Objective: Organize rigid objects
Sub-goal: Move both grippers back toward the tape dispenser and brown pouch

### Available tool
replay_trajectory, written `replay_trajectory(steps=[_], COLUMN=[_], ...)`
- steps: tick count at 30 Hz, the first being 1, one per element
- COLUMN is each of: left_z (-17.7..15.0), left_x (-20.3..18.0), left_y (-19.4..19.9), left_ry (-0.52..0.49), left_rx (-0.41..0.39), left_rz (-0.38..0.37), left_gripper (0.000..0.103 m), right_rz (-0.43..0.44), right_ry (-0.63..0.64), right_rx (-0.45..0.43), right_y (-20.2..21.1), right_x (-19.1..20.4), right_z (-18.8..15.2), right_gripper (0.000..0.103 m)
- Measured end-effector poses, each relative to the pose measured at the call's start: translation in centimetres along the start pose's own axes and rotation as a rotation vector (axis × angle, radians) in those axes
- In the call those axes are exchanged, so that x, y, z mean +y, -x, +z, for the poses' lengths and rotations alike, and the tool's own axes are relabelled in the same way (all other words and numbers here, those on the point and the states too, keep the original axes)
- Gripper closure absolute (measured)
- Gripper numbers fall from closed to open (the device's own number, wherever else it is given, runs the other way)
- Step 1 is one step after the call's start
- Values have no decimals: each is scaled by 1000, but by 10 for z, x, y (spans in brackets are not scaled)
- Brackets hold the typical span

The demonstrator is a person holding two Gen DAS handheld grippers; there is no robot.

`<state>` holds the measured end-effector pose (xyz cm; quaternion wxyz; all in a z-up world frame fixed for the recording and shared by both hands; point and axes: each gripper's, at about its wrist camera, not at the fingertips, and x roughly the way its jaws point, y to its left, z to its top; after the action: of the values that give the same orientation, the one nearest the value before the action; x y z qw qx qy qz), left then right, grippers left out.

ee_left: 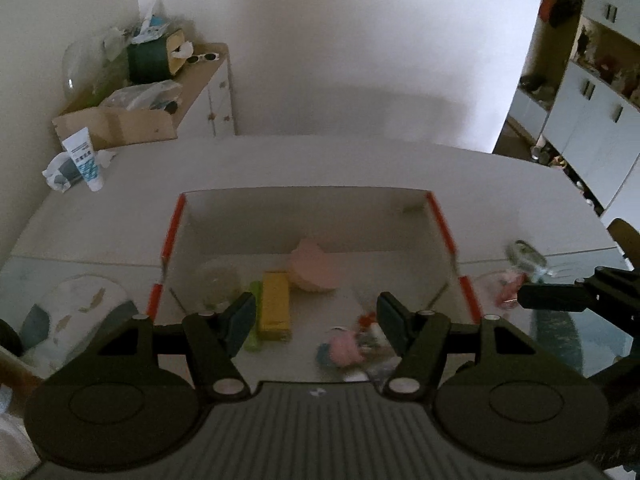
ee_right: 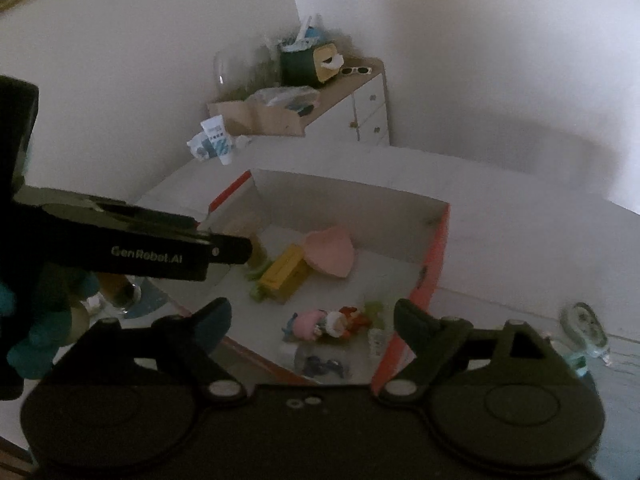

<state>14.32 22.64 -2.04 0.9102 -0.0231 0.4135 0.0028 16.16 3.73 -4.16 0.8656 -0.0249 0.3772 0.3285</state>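
An open cardboard box (ee_left: 440, 224) (ee_right: 436, 256) with orange edges stands on the table. Inside lie a yellow block (ee_left: 274, 306) (ee_right: 284, 270), a pink shell-shaped piece (ee_left: 310, 272) (ee_right: 330, 252), a green piece (ee_left: 253, 344) and small toy figures (ee_left: 344, 346) (ee_right: 324, 324). My left gripper (ee_left: 316, 320) hovers open above the box's near side, nothing between its fingers. My right gripper (ee_right: 314, 320) is also open and empty above the box's near right corner. The left gripper's body (ee_right: 160, 252) crosses the right wrist view at left.
A clear glass item (ee_left: 526, 258) (ee_right: 584, 330) lies on the table right of the box. A white tube (ee_left: 86, 158) (ee_right: 218, 138) stands at the far left. Behind it a cluttered cabinet (ee_left: 200, 76) holds a cardboard carton and sunglasses. A patterned plate (ee_left: 76, 312) sits left.
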Motion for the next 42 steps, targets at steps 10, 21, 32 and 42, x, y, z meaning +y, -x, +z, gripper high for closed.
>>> replay_trajectory(steps=[10, 21, 32, 42], left_z=[-6, -13, -21, -24], left_x=[-48, -114, -170, -208], left_y=[14, 11, -12, -54], left_ry=[-6, -43, -69, -49], left_rx=[-28, -60, -63, -12], left_rz=[-23, -75, -113, -126], left_gripper=[24, 21, 21, 21], right_rz=[-18, -79, -156, -207], right_ry=[-36, -94, -144, -98], right_rx=[-59, -95, -85, -50], right_y=[52, 98, 123, 109], right_x=[-37, -93, -155, -185], right_z=[-16, -45, -69, -87], right_gripper=[4, 0, 0, 1])
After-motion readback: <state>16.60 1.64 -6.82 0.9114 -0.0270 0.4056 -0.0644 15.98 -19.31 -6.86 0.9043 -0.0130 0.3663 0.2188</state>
